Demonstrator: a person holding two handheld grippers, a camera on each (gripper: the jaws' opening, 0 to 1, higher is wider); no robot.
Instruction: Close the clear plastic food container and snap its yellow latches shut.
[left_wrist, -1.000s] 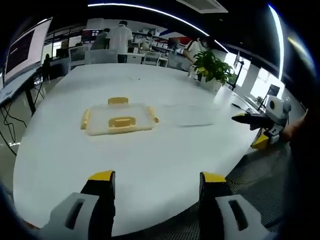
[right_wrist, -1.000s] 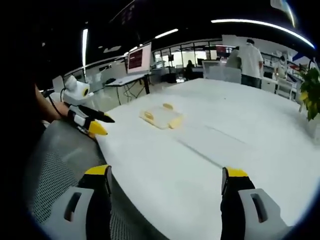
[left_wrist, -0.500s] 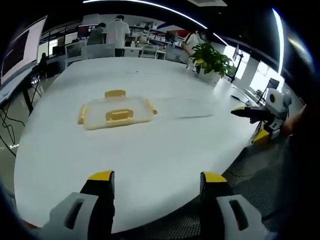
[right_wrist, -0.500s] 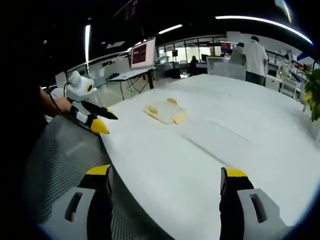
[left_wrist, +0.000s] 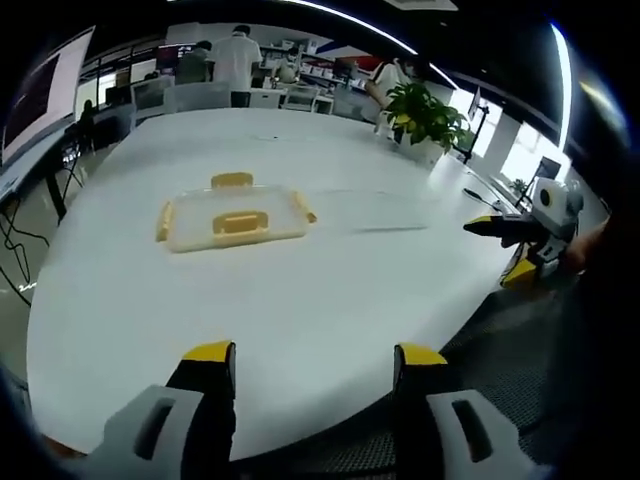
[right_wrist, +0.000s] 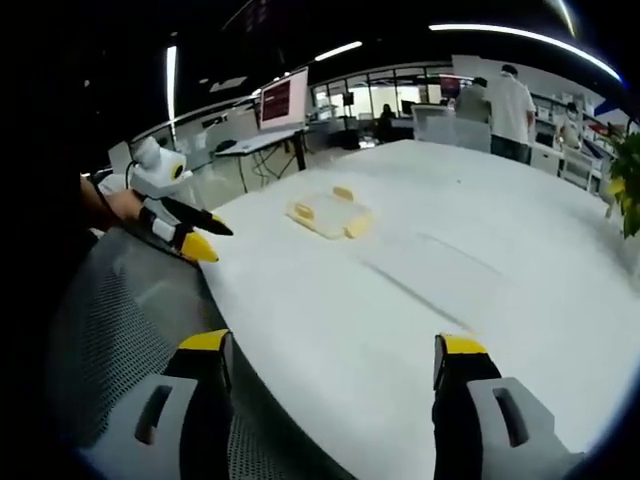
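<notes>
A clear plastic food container with yellow latches lies flat on the big white table, well ahead of my left gripper, whose jaws stand open over the table's near edge with nothing between them. From the other side the same container lies far out on the table. My right gripper is open and holds nothing, at the table edge. The left gripper comes in from the left of the right gripper view, and the right gripper from the right of the left gripper view.
A potted green plant stands at the table's far right. A mesh chair back sits below the table edge. People stand at desks beyond the table. A wall screen hangs in the background.
Both views have shifted a little as the hands moved; the container lies as before on the table. Both grippers stay open.
</notes>
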